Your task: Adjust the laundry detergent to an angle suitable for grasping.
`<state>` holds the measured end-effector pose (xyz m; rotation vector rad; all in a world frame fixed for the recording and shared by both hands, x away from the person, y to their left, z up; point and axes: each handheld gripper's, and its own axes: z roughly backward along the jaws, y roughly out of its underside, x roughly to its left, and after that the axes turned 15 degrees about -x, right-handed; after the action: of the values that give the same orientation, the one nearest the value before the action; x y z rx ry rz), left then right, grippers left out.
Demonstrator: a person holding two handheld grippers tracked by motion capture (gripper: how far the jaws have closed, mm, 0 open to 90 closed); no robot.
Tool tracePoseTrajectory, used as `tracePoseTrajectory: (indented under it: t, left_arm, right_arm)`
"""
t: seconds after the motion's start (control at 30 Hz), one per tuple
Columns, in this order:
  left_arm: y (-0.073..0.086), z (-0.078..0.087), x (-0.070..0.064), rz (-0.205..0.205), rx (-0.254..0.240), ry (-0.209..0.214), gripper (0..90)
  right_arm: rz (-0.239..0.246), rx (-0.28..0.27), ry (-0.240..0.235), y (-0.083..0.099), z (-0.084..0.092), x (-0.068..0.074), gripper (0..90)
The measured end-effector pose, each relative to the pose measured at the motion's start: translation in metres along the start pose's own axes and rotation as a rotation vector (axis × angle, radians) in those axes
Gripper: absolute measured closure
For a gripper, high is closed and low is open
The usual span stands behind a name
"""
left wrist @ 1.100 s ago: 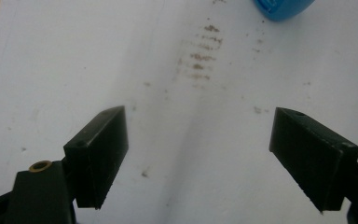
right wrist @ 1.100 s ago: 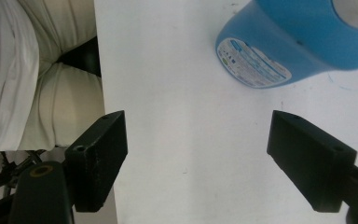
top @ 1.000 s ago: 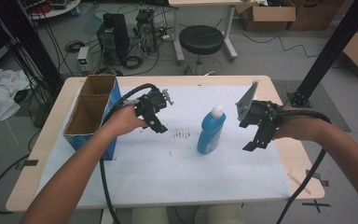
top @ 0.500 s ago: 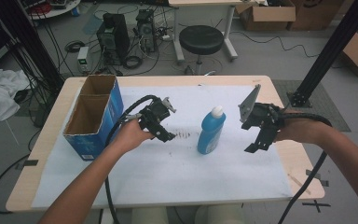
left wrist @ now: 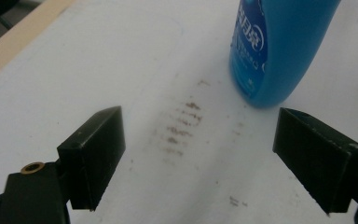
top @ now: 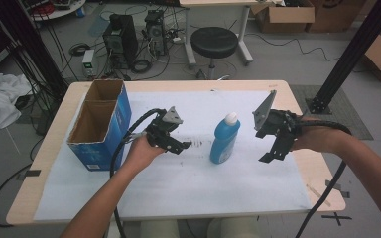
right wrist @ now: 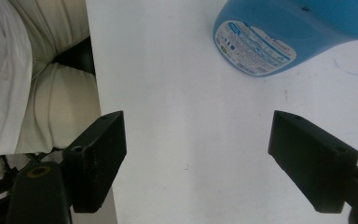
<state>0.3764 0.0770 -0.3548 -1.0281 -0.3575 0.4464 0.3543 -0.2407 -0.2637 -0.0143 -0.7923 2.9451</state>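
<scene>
A workshop floor with computer towers, cables, a black stool [top: 214,41] and cardboard boxes surrounds a wooden table [top: 297,106] covered by a white sheet [top: 188,178]. A blue bottle with a white cap [top: 225,139] stands upright near the middle of the sheet, between the 2 grippers and touching neither. At the table's left, a blue cardboard box [top: 100,124] with 2 open compartments stands on the sheet's edge.

The left gripper [top: 182,145] sits low over the sheet just left of the bottle, pointing toward it. Its jaws have just been opening and now stand wide apart with nothing between them; the left gripper view shows a patch of brownish smudges [left wrist: 179,130] on the sheet in the gap, and the bottle's base just beyond the right-hand jaw.

The right gripper [top: 270,148] hangs to the right of the bottle, near it but apart, jaws angled down toward the sheet. Those jaws are also released and spread wide, holding nothing. In the right gripper view the bottle's labelled side sits beyond the jaws, and the person's light trousers [right wrist: 42,102] show past the table edge.
</scene>
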Motion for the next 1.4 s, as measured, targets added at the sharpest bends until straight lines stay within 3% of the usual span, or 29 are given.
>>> tracePoseTrajectory:
  t: [0.07,0.13,0.17,0.2,0.3,0.4,0.53,0.7,0.93,1.07,1.2,1.4]
  left_arm:
    - [0.005,0.001,-0.002,0.017,-0.064,-0.005,16.7]
    - [0.007,0.001,-0.002,0.017,-0.080,-0.009,16.7]
    - [0.011,0.001,-0.003,0.029,-0.127,-0.019,16.6]
    - [0.011,0.001,-0.003,0.029,-0.127,-0.019,16.5]
    - [0.018,-0.001,-0.008,0.042,-0.189,-0.026,16.2]
    - [0.019,-0.001,-0.010,0.043,-0.208,-0.030,16.0]
    - [0.025,-0.003,-0.017,0.074,-0.275,-0.063,16.0]
    - [0.028,-0.004,-0.024,0.099,-0.316,-0.098,16.0]
    - [0.031,-0.010,-0.046,0.108,-0.372,-0.131,16.0]
    - [0.032,-0.016,-0.058,0.119,-0.387,-0.143,16.0]
    - [0.034,-0.026,-0.073,0.102,-0.389,-0.153,16.0]
    - [0.033,-0.040,-0.090,0.136,-0.407,-0.158,16.0]
  right_arm:
    - [-0.001,-0.001,0.000,0.000,0.000,0.000,19.0]
    - [-0.002,0.001,-0.001,0.000,-0.001,0.000,19.0]
    - [0.000,0.002,-0.003,0.000,-0.002,0.000,19.0]
    - [0.001,0.000,-0.003,0.000,-0.003,0.000,19.0]
    - [0.000,0.004,-0.004,-0.001,-0.003,0.000,19.0]
    - [0.002,0.001,-0.003,-0.001,-0.003,0.000,19.0]
    - [-0.001,0.001,0.002,-0.001,-0.003,-0.001,19.0]
    - [0.007,0.004,0.006,0.000,-0.004,-0.001,19.1]
    - [0.005,-0.001,0.005,0.001,-0.005,-0.002,19.1]
    - [0.004,-0.001,0.004,0.001,-0.005,-0.002,19.2]
    - [0.005,-0.001,0.004,0.002,-0.005,-0.002,19.1]
    - [0.004,-0.001,0.007,0.004,-0.003,-0.002,19.2]
